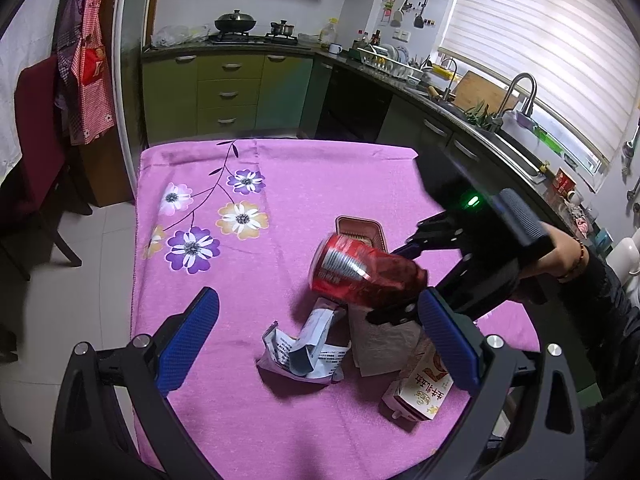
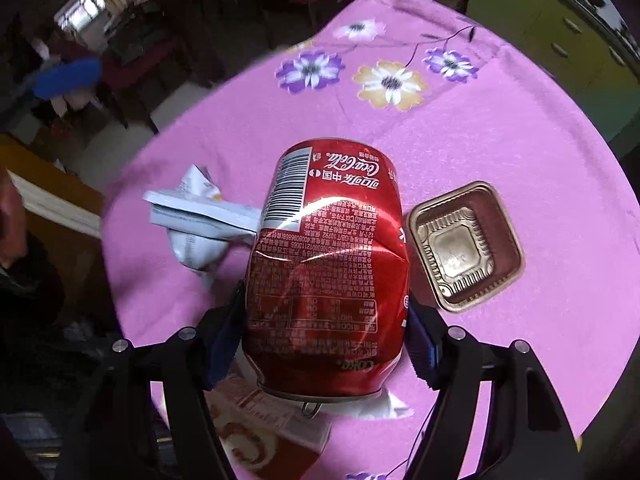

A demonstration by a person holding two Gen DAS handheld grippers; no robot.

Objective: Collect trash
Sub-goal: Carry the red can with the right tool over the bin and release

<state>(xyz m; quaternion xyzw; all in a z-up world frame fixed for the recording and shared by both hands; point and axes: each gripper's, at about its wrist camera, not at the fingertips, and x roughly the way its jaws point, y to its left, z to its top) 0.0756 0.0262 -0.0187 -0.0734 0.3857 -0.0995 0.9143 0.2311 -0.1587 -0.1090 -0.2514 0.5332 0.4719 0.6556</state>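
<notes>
My left gripper (image 1: 316,344) hangs wide and empty over the crumpled wrapper (image 1: 304,354). To its right, my right gripper (image 2: 326,344) pinches the dented red can (image 2: 326,268) above the pink cloth (image 1: 280,200). The creased, slick wall could slide from the pads and land on the brown tray (image 2: 466,246).
</notes>
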